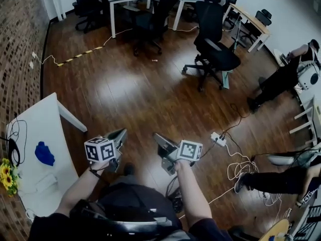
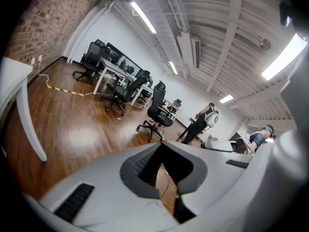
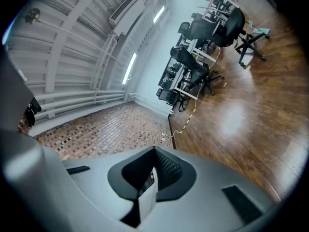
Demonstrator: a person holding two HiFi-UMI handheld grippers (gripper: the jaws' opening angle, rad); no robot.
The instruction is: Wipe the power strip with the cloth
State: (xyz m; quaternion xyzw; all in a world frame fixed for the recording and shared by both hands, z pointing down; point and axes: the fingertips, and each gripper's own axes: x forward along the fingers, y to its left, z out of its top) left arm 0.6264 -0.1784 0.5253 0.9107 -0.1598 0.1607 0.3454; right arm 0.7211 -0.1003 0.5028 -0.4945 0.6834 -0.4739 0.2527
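Head view gives us a wooden floor point(image 1: 140, 94) with black chairs point(image 1: 213, 39) and, at left, a white surface point(image 1: 30, 129) bearing the blue cloth point(image 1: 44, 153) near the pale power strip point(image 1: 46, 182), while our left gripper point(image 1: 119, 134) and right gripper point(image 1: 158, 137) hold their fingers clenched on nothing.

wood floor point(image 1: 145, 89), brick wall point(image 1: 20, 39)

The person is wearing dark sleeves point(image 1: 49, 226) and a dark band point(image 1: 94, 173) on the left wrist. The grey left gripper point(image 1: 120, 134) and right gripper point(image 1: 156, 136) are each carrying a white cube point(image 1: 99, 148) with black square markers, and their jaws are showing dark ribbed pads point(image 2: 144, 166).
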